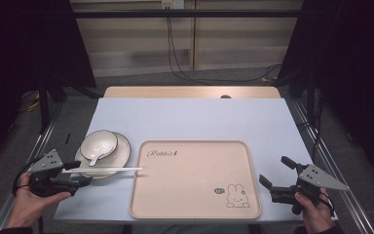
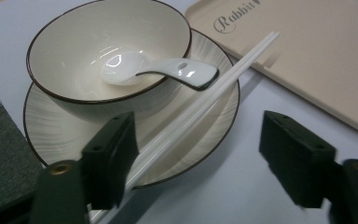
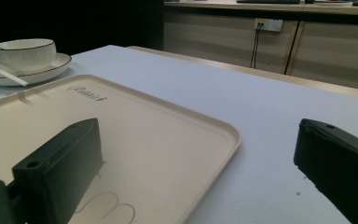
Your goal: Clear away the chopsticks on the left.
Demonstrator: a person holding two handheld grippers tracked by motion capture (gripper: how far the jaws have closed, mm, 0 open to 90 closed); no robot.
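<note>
A beige tray (image 1: 195, 180) lies on the pale table (image 1: 190, 117), printed with "Rabbit" near its far left corner and a small rabbit drawing near its near right corner. Just left of the tray sits a plate (image 1: 121, 146) with a dark rim, and on the plate stands a bowl (image 1: 99, 143) holding a white spoon (image 2: 154, 70) whose handle leans over the bowl's rim toward the tray. A pair of white chopsticks (image 1: 102, 170) lies across the near side of the plate, the tips reaching over the tray's left edge.

The left gripper (image 1: 85, 179), left of the tray and at the near edge of the plate, has its jaws spread wide; the chopsticks' handle end passes just beside the inner face of one jaw, and nothing is clamped. The right gripper (image 1: 275, 178), beside the tray's right edge over the table, also stands wide apart with nothing between its jaws.
</note>
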